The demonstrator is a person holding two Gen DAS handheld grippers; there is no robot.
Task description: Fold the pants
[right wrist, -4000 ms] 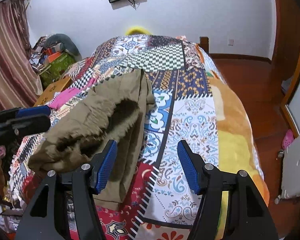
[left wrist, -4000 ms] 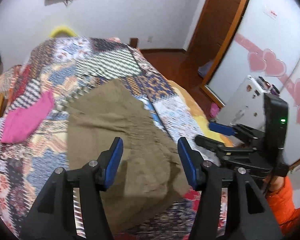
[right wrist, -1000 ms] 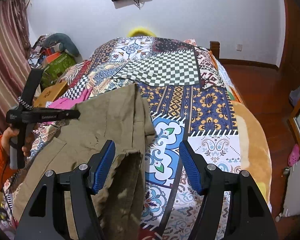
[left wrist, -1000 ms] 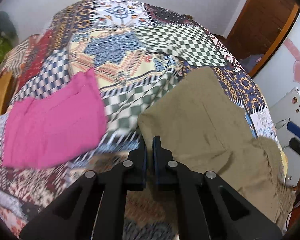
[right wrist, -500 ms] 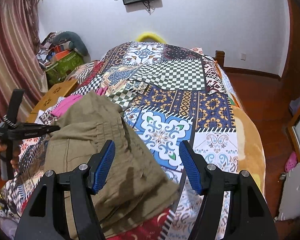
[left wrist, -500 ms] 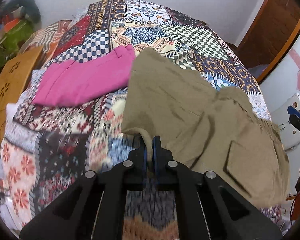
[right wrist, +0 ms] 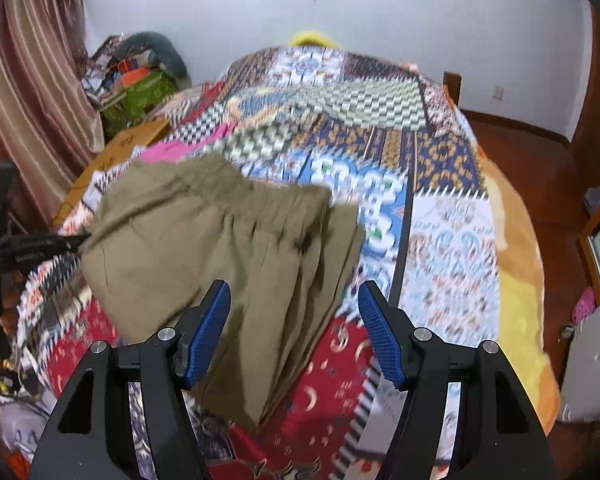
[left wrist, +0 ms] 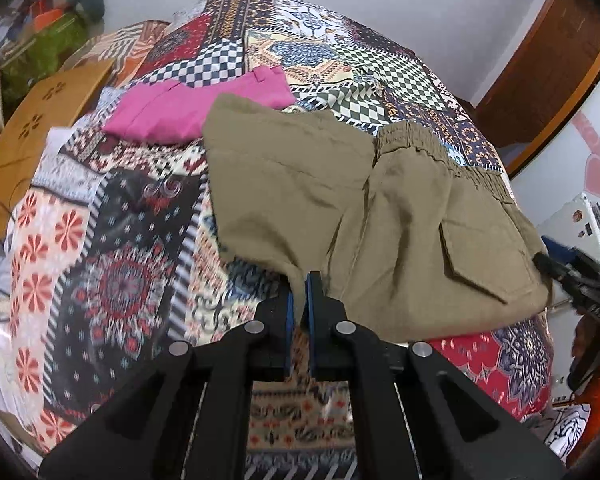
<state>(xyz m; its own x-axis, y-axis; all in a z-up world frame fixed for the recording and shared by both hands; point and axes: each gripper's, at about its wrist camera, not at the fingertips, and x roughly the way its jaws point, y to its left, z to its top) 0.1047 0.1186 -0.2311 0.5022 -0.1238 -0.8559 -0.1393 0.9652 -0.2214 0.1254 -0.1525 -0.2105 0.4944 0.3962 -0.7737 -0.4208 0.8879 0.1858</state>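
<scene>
Olive-khaki pants [left wrist: 380, 208] lie spread on the patchwork bedspread [left wrist: 112, 264], with the elastic waistband toward the right and a flap pocket showing. My left gripper [left wrist: 298, 280] is shut on the near edge of the pants' fabric. In the right wrist view the same pants [right wrist: 220, 232] lie rumpled below and ahead of my right gripper [right wrist: 294, 300], which is open and empty above their near end. The left gripper [right wrist: 72, 242] shows at the left edge there, holding the pants' left corner.
Folded pink pants [left wrist: 196, 100] lie beyond the khaki ones. A wooden board [left wrist: 32, 128] and cluttered bags [right wrist: 136, 80] stand left of the bed. A wooden door [left wrist: 548, 64] and a white appliance [left wrist: 572, 220] are on the right.
My left gripper has kept its hold and pulled the pants' edge toward the near left, spreading them flatter. My right gripper has moved closer over the pants, still open.
</scene>
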